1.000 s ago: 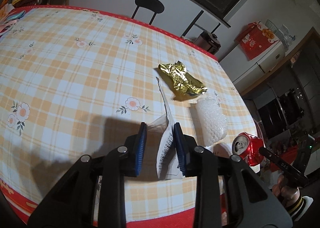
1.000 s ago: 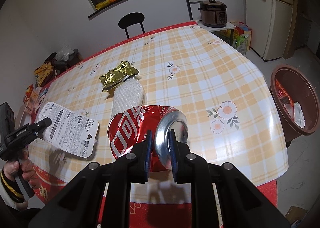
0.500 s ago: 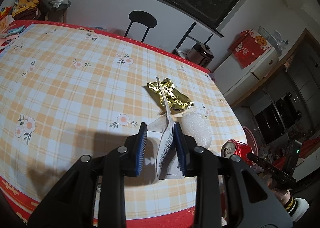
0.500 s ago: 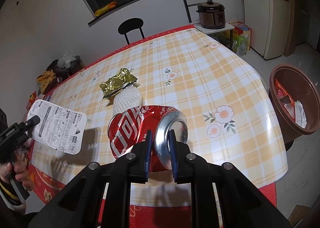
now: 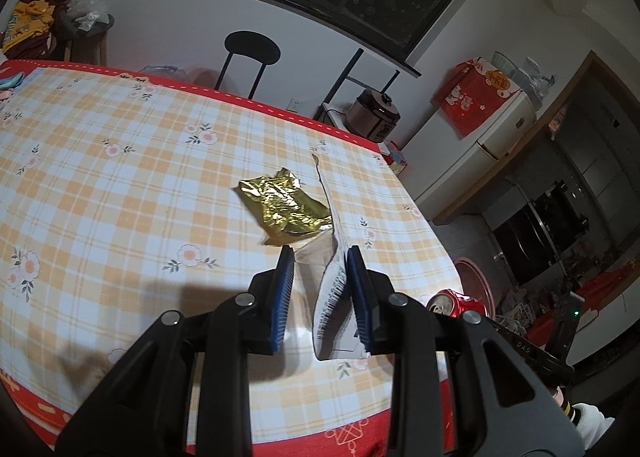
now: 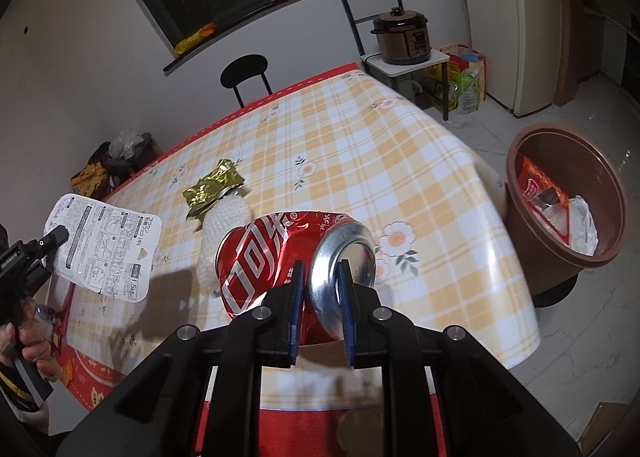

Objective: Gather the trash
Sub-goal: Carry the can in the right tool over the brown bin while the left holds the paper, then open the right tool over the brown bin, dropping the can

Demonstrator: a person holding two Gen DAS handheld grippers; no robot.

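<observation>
My left gripper [image 5: 320, 297] holds a white printed plastic wrapper [image 5: 334, 289] lifted above the checked table [image 5: 120, 193]; the wrapper lies against the right pad and a gap shows beside the left pad. The wrapper also shows in the right wrist view [image 6: 104, 245]. My right gripper [image 6: 320, 305] is shut on the rim of a crushed red can [image 6: 280, 253], held above the table's near edge. A gold foil wrapper [image 5: 284, 209] and a bubble-wrap piece [image 6: 222, 233] lie on the table. A brown trash bin [image 6: 560, 201] stands on the floor to the right.
A black stool [image 6: 244, 77] stands behind the table. A pressure cooker [image 6: 402, 37] sits on a small stand near the fridge [image 6: 536, 25]. Clothes are piled on a chair [image 5: 44, 29] at far left. The bin holds some wrappers.
Both grippers have risen and pulled back from the table, carrying the wrapper and the can. The right view has swung toward the bin.
</observation>
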